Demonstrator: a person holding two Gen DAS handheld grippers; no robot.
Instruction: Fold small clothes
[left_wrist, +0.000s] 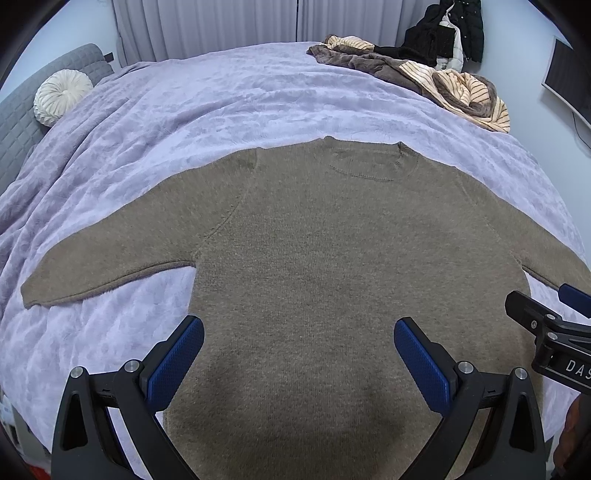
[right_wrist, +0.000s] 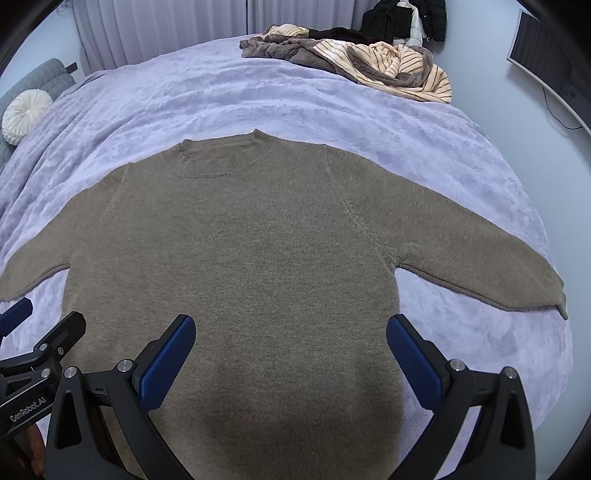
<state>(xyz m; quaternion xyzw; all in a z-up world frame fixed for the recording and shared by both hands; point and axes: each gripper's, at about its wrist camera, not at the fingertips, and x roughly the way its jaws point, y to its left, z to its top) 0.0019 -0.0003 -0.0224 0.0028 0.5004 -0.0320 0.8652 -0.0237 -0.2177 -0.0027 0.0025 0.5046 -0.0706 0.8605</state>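
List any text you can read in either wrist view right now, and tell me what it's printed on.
"GenRobot.AI": white print on the left gripper body, right wrist view.
"DAS": white print cut off by the frame edge, on the right gripper body, left wrist view.
No readable text on the sweater or the blanket.

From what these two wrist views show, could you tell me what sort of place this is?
Most likely a bedroom at home. The brown sweater lies spread flat on a bed with a lilac blanket, a grey quilted headboard with a round white cushion is at one end, and curtains hang behind.
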